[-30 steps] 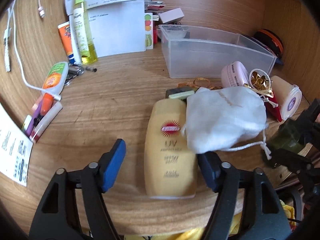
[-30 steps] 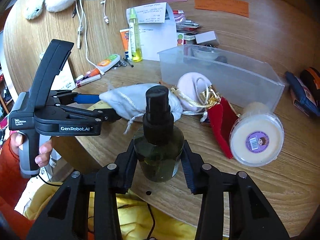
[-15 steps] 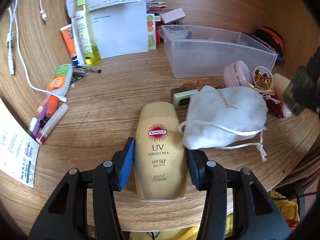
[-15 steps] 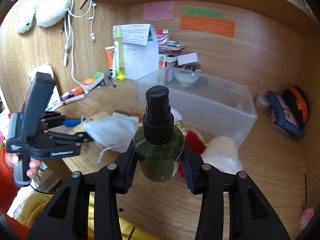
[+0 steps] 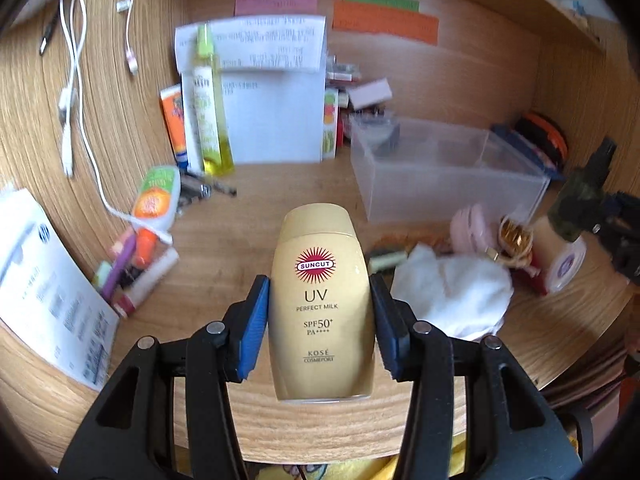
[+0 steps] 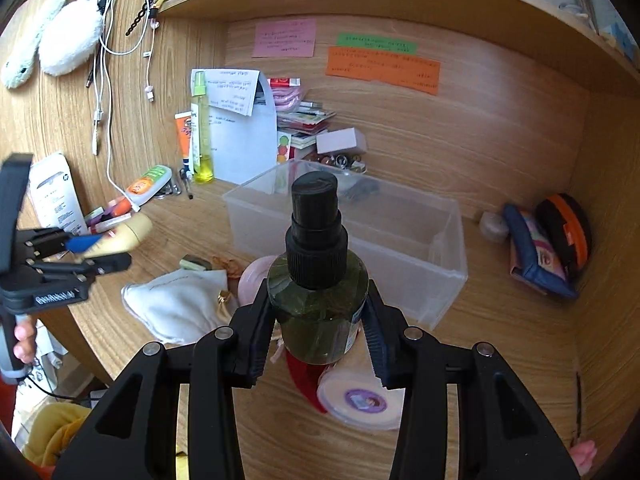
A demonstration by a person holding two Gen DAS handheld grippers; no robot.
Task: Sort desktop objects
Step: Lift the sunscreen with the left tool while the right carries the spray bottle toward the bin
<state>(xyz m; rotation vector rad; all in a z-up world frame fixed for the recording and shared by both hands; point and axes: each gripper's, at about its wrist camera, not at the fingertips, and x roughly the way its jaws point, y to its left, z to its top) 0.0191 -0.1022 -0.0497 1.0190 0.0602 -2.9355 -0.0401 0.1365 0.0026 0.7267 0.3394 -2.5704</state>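
My left gripper (image 5: 320, 320) is shut on a yellow sunscreen bottle (image 5: 322, 304) and holds it lifted above the wooden desk (image 5: 224, 240). My right gripper (image 6: 318, 320) is shut on a dark green spray bottle (image 6: 318, 300) with a black cap, held above the desk, near the front wall of a clear plastic bin (image 6: 360, 240). The bin also shows in the left wrist view (image 5: 440, 176). In the right wrist view the left gripper (image 6: 96, 250) with the sunscreen bottle (image 6: 124, 234) is at the far left. The spray bottle (image 5: 580, 196) shows at the right of the left wrist view.
A white drawstring pouch (image 5: 456, 288), a pink case (image 5: 468, 224), a round white tub (image 6: 360, 400) and a red pouch lie before the bin. Tubes, pens, a tall yellow-green bottle (image 5: 210, 104), papers and cables lie at the left. A blue pouch (image 6: 532, 248) lies at the right.
My left gripper closed on the sunscreen bottle and lifted it off the desk. My right gripper raised the spray bottle and moved it toward the bin.
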